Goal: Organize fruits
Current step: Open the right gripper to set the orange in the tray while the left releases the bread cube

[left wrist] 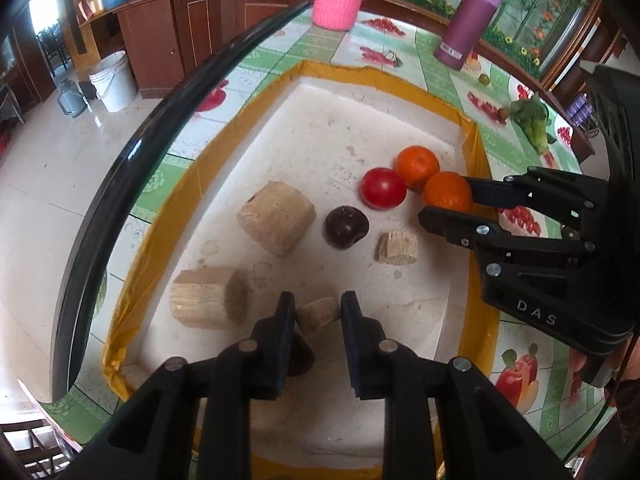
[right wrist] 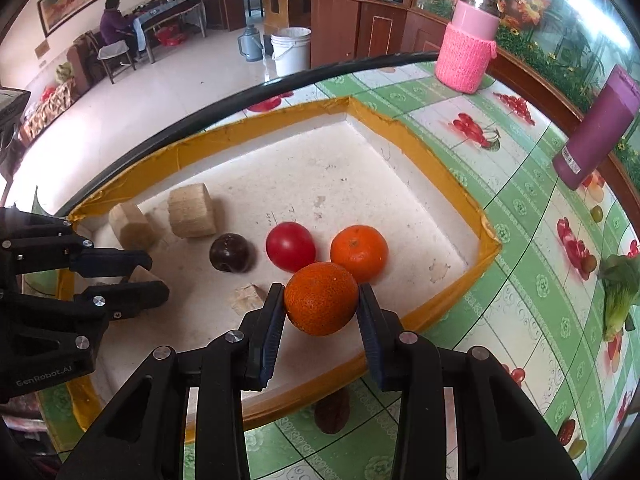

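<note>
Jaws, right gripper (right wrist: 321, 307): closed on a mandarin (right wrist: 322, 304), pads pressed to both its flanks, fruit carried just above the near corner of the tray (right wrist: 490, 240). Judged purpose: to set it down beside the fruit already grouped there.

Jaws, left gripper (left wrist: 318, 312): near their narrowest, a small wooden wedge (left wrist: 320, 314) between the tips; whether the pads actually pinch it cannot be told. A dark rounded thing under the left finger is mostly hidden.

Container: shallow white tray with yellow-taped rim, on a table under a fruit-printed cloth (right wrist: 520, 320).

Contents, fruit: second orange (right wrist: 359, 253), red tomato (right wrist: 291, 246) and dark plum (right wrist: 232, 253), roughly in a row; orange and tomato look to be touching, plum a little apart.

Contents, non-fruit: two larger wooden blocks (left wrist: 276, 218) (left wrist: 208, 297) and a small wood chunk (left wrist: 397, 248), lying apart from the fruit, seemingly clutter to sort around.

Outside tray: pink knit-sleeved jar (right wrist: 466, 54), purple flask (right wrist: 596, 132), leafy greens (right wrist: 618, 300).
</note>
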`<action>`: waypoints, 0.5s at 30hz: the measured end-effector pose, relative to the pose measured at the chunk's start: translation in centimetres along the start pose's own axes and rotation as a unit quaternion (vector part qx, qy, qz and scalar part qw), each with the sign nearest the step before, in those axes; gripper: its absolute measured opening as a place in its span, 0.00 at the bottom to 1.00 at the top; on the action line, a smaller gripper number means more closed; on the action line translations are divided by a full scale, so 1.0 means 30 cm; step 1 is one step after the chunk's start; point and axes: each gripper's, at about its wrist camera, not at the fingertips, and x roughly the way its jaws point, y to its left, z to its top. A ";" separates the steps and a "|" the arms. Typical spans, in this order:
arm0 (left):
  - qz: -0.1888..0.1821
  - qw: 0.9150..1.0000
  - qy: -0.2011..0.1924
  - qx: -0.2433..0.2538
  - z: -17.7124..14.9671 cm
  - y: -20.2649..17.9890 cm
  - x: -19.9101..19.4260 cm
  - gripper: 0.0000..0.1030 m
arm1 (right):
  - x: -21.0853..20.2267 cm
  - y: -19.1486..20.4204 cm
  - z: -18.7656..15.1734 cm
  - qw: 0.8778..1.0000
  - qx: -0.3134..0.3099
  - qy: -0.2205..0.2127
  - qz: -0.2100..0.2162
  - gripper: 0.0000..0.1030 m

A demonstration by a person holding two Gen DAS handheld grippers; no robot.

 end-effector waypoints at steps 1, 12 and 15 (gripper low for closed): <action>0.002 1.000 0.003 0.002 0.001 -0.002 0.006 0.25 | 0.003 -0.004 0.000 1.000 0.001 0.000 0.001 0.34; 0.021 1.000 0.016 0.016 0.010 -0.013 0.035 0.26 | 0.031 0.032 0.008 0.999 -0.032 0.004 -0.020 0.34; 0.023 0.999 0.018 0.014 0.014 -0.008 0.039 0.26 | 0.036 0.035 0.007 0.999 -0.038 0.005 -0.025 0.36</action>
